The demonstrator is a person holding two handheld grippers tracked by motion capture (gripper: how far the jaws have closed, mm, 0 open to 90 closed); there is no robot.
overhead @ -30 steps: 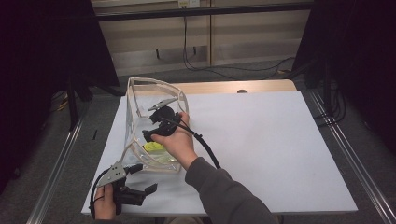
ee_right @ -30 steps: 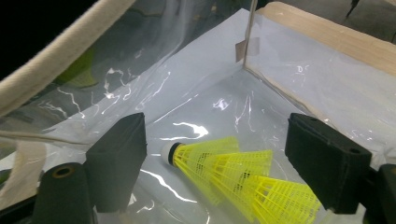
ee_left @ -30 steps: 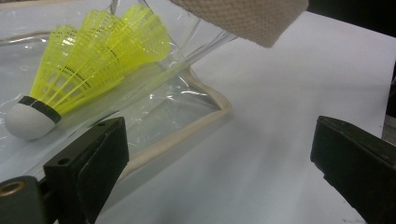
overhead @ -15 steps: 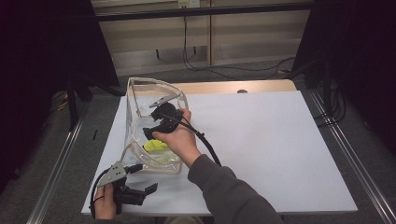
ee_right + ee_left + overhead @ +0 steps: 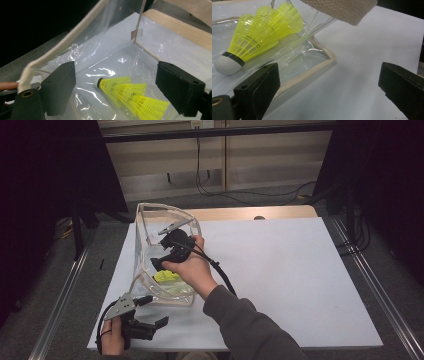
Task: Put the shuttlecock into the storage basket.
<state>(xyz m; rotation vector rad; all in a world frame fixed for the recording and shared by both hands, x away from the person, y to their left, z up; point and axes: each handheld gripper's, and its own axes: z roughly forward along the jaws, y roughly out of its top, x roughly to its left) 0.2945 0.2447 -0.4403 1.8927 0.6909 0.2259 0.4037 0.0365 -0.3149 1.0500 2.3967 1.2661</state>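
A table (image 5: 300, 212) of pale wood is covered almost wholly by a white sheet (image 5: 290, 270); a strip of bare wood is left along the far edge. On the sheet's left part a clear bag (image 5: 145, 227) is stood, near the left edge. To the right of the bag the sheet is left bare.

place: lab recording rig | cues: dark curtains (image 5: 45, 180), metal frame rails (image 5: 60, 305), white table (image 5: 300, 270), trailing cables (image 5: 210, 175)
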